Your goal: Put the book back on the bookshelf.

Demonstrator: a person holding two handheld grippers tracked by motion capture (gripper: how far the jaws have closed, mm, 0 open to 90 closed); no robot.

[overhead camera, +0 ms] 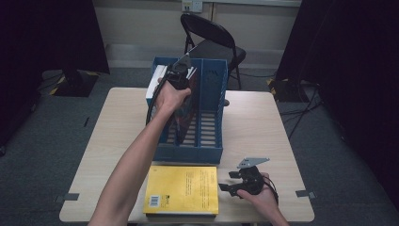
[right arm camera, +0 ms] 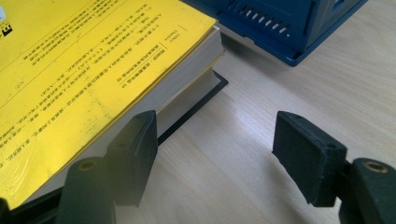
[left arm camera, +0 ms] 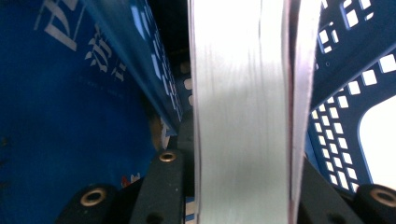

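My left gripper (overhead camera: pixel 179 74) is up over the blue file rack (overhead camera: pixel 211 141), shut on a book with a dark red cover (overhead camera: pixel 188 110) that stands tilted in a middle slot. In the left gripper view the book's white page edge (left arm camera: pixel 243 112) runs up between my two black fingers (left arm camera: pixel 163 182), with the blue rack walls (left arm camera: pixel 70 116) on either side. My right gripper (overhead camera: pixel 227 180) rests low near the table's front edge, open and holding nothing. It sits just right of a yellow book (overhead camera: pixel 183 188) lying flat. In the right gripper view the yellow book (right arm camera: pixel 84 70) lies beside the left finger of my right gripper (right arm camera: pixel 219 154).
A thin dark book (right arm camera: pixel 196 102) lies under the yellow one. Something white (overhead camera: pixel 155 84) stands in the rack's left slot. The rack's front corner (right arm camera: pixel 289 23) is close beyond my right gripper. A folding chair (overhead camera: pixel 211 42) stands behind the wooden table (overhead camera: pixel 263 122).
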